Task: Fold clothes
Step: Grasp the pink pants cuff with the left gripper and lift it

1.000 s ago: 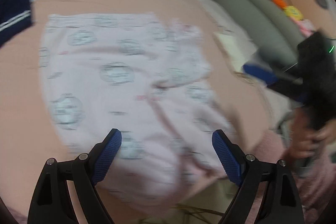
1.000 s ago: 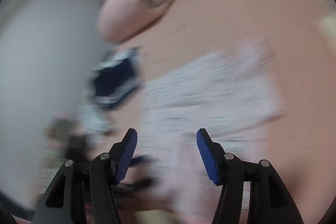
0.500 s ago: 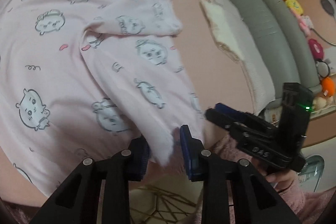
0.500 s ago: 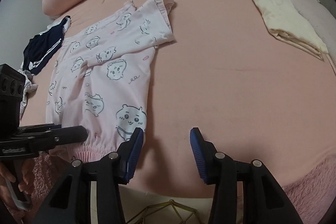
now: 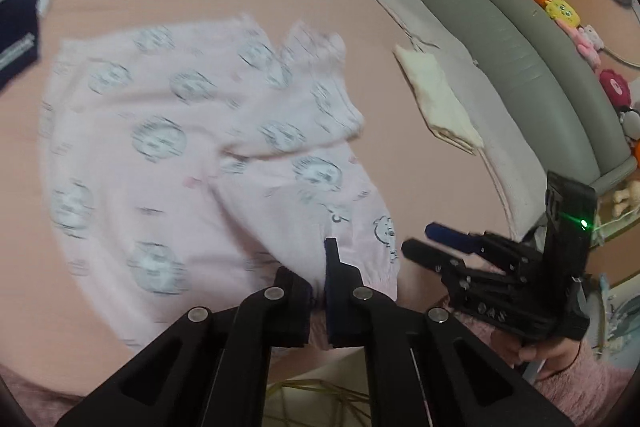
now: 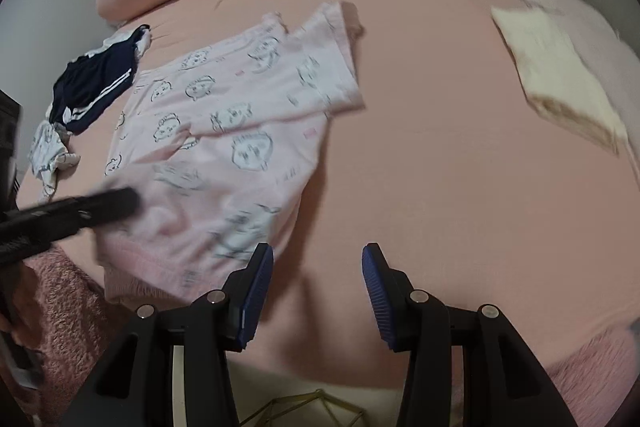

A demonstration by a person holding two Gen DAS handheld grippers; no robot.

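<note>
Left gripper (image 5: 318,291) clamped on hem of pink printed shirt (image 5: 192,163) at lower centre, right gripper (image 6: 318,291) spread wide over bare pink bedsheet (image 6: 440,155), cream folded cloth (image 6: 556,83) upper right.

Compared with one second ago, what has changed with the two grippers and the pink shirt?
The left gripper, open a second ago, has closed on the hem of the pink cartoon-print shirt and is lifting it. The right gripper stays open and holds nothing. The navy garment and the folded cream cloth have not moved.
</note>
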